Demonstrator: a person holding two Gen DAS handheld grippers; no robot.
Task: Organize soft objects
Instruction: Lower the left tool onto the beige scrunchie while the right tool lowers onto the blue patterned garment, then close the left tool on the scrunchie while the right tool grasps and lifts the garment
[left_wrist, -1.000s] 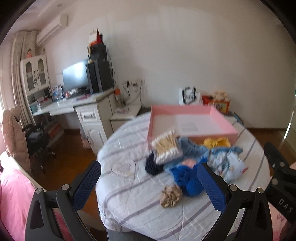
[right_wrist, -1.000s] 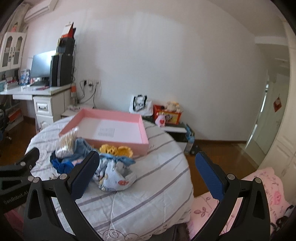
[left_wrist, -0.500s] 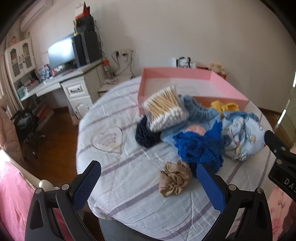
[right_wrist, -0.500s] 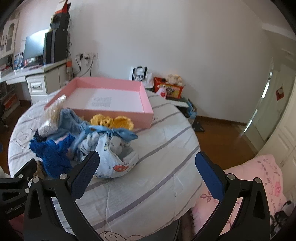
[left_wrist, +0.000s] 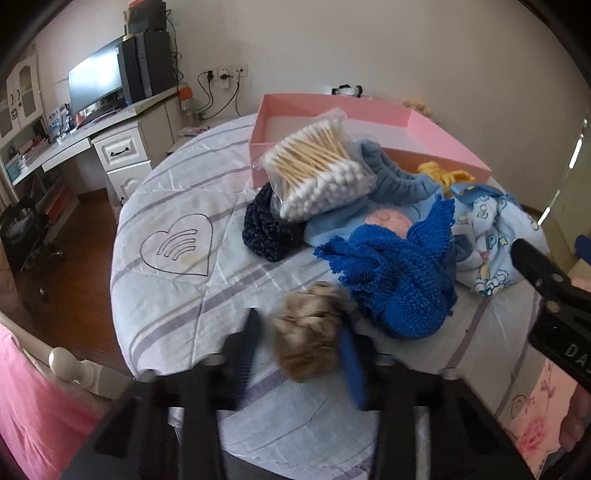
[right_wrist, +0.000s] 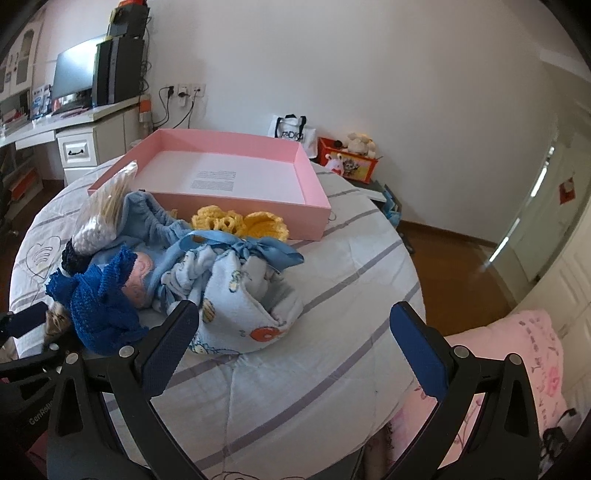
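A tan scrunchie (left_wrist: 306, 332) lies near the round table's front edge. My left gripper (left_wrist: 301, 325) has it between its blurred blue pads, and the jaws are closing on it. Behind it is a heap: a royal-blue knit cloth (left_wrist: 399, 273), a navy scrunchie (left_wrist: 266, 229), a bag of cotton swabs (left_wrist: 317, 166), a light-blue garment (left_wrist: 391, 181), a printed baby-blue pouch (right_wrist: 240, 295) and yellow crochet pieces (right_wrist: 240, 221). The pink box (right_wrist: 236, 206) sits behind the heap with only a paper sheet inside. My right gripper (right_wrist: 293, 314) stands open just in front of the pouch, holding nothing.
The table (left_wrist: 166, 295) has a striped white cover with a heart print. A desk with monitor (left_wrist: 96, 85) stands to the left, a pink bed (right_wrist: 517, 369) at the lower right, and toys and a bag (right_wrist: 291, 133) by the far wall.
Both grippers dropped toward the table and tilted down. The left one went from wide open to closed in around the tan scrunchie. The right one stayed open.
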